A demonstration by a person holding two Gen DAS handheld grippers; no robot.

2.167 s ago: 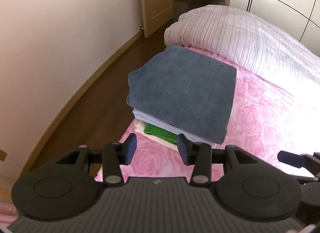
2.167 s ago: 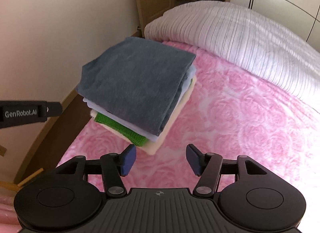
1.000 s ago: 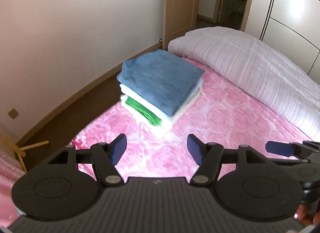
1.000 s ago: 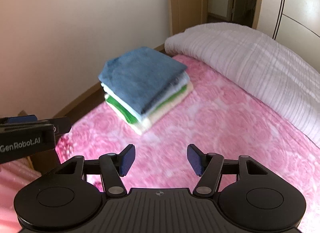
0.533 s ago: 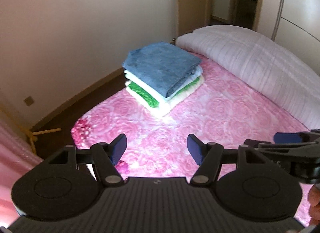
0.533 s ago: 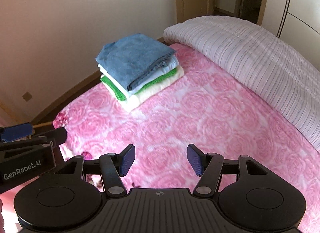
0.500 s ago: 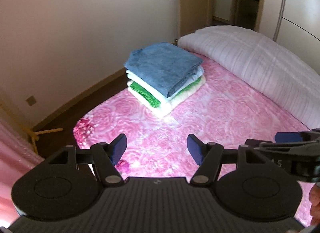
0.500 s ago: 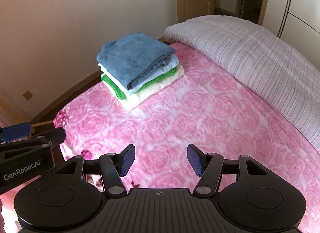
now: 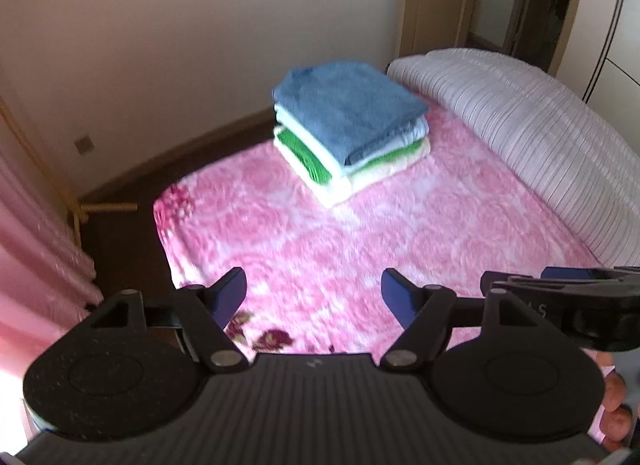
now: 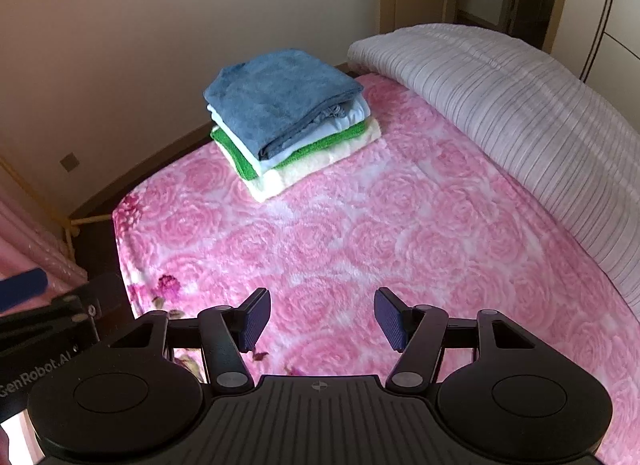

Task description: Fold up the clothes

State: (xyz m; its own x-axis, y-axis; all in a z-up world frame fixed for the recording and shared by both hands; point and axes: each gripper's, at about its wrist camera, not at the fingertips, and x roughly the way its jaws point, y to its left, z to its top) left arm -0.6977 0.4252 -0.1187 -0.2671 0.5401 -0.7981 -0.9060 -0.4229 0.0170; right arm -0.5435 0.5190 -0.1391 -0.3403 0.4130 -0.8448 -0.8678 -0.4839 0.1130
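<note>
Your folded clothes sit in one stack (image 10: pixel 290 125) near the far left corner of the bed (image 10: pixel 400 233), just beside the rolled striped duvet (image 10: pixel 500 113): a blue piece on top, a pale one under it, then green, then cream at the bottom. No loose garment shows on the pink blanket in either view, so the clothes in sight already lie as the task wants them.

Both tools are held low over the near end of the bed, well apart from the stack. Your left gripper (image 9: pixel 314 295) has its jaws spread wide with nothing between them, and your right gripper (image 10: pixel 322 319) is likewise parted and empty.

The risks, as I judge them:
- The stack stands close to the bed's edge above the dark floor (image 9: pixel 128 249); a nudge from the right could tip it over the side.
- The blue piece's open fold faces right, with a bit of fabric poking out; catching it with a finger could drag the top layer loose.
- The soft blanket gives underfoot, so pressing down near the stack could make it lean.
</note>
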